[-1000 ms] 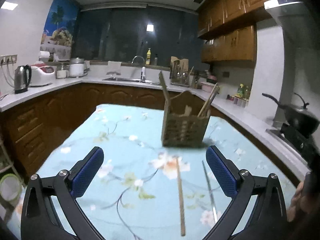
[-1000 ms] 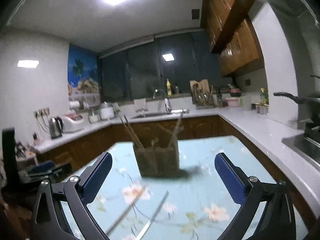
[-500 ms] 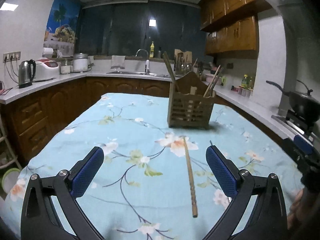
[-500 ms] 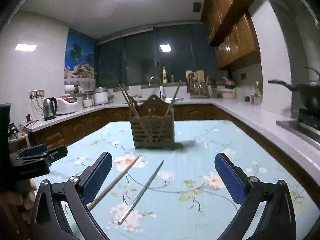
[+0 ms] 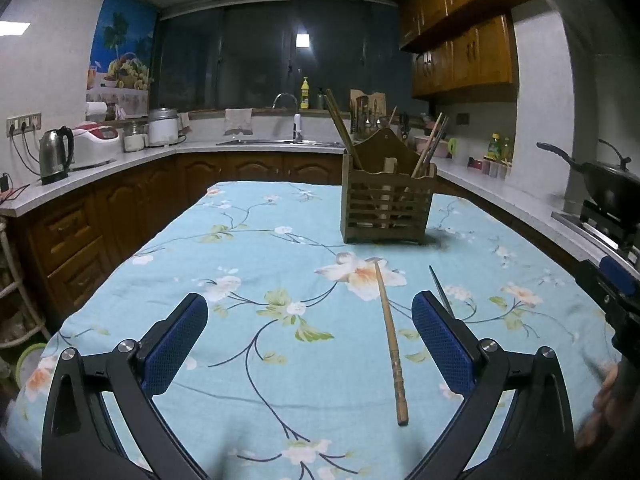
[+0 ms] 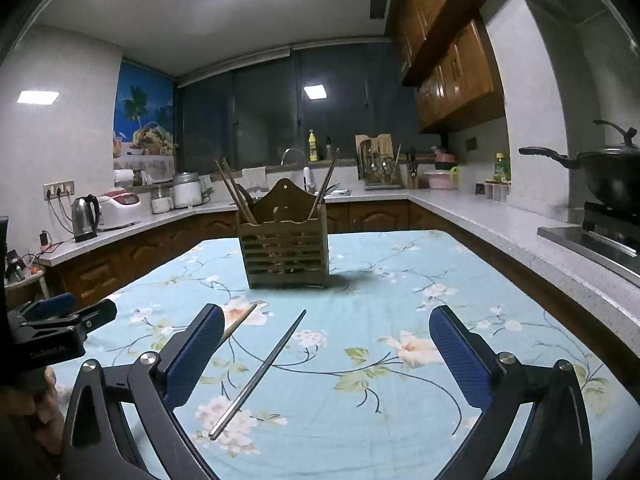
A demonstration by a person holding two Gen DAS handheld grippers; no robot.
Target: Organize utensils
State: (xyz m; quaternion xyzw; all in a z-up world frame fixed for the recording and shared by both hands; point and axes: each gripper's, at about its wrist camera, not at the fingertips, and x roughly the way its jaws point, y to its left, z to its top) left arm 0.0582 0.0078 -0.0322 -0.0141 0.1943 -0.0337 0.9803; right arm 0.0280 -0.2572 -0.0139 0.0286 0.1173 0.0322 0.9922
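A slatted wooden utensil holder (image 5: 386,208) stands on the flowered blue tablecloth with chopsticks leaning in it; it also shows in the right wrist view (image 6: 285,251). A wooden chopstick (image 5: 390,340) lies on the cloth between my left gripper's fingers, nearer the right one. A metal chopstick (image 6: 260,372) lies between my right gripper's fingers, nearer the left one; its tip shows in the left wrist view (image 5: 438,286). The wooden chopstick's far end shows in the right wrist view (image 6: 240,322). My left gripper (image 5: 310,344) and right gripper (image 6: 326,354) are both open and empty.
The table (image 5: 240,264) is ringed by kitchen counters. A kettle (image 5: 56,156) and rice cooker stand at the left, a sink at the back, a black wok (image 6: 600,176) on the stove at the right. Each gripper shows at the other view's edge.
Both grippers have come down and levelled toward the table. The holder now sits farther off and the two loose chopsticks lie between the fingers. Nothing was taken hold of.
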